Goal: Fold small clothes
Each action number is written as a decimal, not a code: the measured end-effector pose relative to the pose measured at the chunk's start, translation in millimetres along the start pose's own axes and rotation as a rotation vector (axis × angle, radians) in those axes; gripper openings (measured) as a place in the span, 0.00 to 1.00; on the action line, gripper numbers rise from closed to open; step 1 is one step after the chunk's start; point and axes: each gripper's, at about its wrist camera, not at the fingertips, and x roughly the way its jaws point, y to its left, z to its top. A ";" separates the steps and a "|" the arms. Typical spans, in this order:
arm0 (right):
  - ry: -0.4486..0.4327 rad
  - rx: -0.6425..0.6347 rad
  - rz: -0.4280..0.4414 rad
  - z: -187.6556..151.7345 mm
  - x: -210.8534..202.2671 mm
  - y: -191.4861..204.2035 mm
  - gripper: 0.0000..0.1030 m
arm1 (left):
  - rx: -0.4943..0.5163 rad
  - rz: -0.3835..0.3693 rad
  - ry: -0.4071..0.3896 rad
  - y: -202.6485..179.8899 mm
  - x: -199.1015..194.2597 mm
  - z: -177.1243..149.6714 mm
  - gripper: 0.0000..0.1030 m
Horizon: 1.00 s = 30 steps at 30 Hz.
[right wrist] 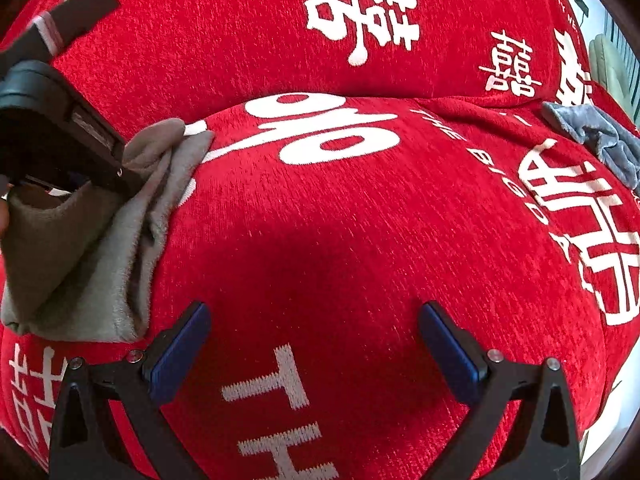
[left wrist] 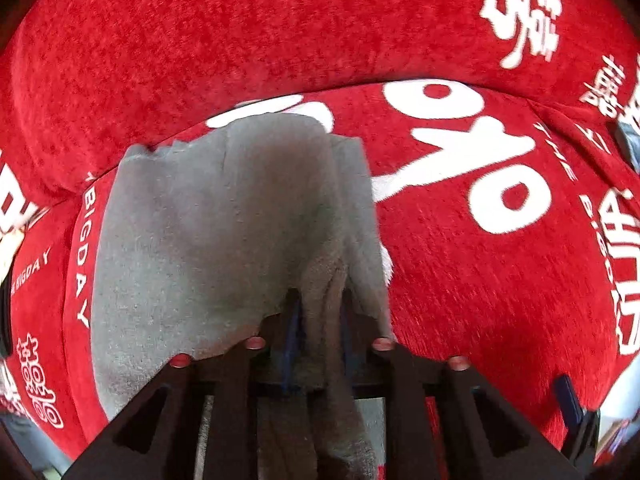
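A small grey fleece garment lies on a red sofa cover with white lettering. My left gripper is shut on a bunched fold of this grey garment, and the cloth hangs through between the fingers. In the right wrist view the grey garment sits at the left, with the left gripper clamped on its upper part. My right gripper is open and empty, low over bare red cover to the right of the garment.
A blue-grey velvety cloth lies at the far right of the seat. The sofa backrest rises behind. A dark sleeve with a striped cuff shows at the upper left.
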 end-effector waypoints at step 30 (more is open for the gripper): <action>0.256 0.142 0.624 57.3 14.6 103.4 0.29 | -0.112 -0.023 -0.247 160.3 -23.4 -142.5 0.70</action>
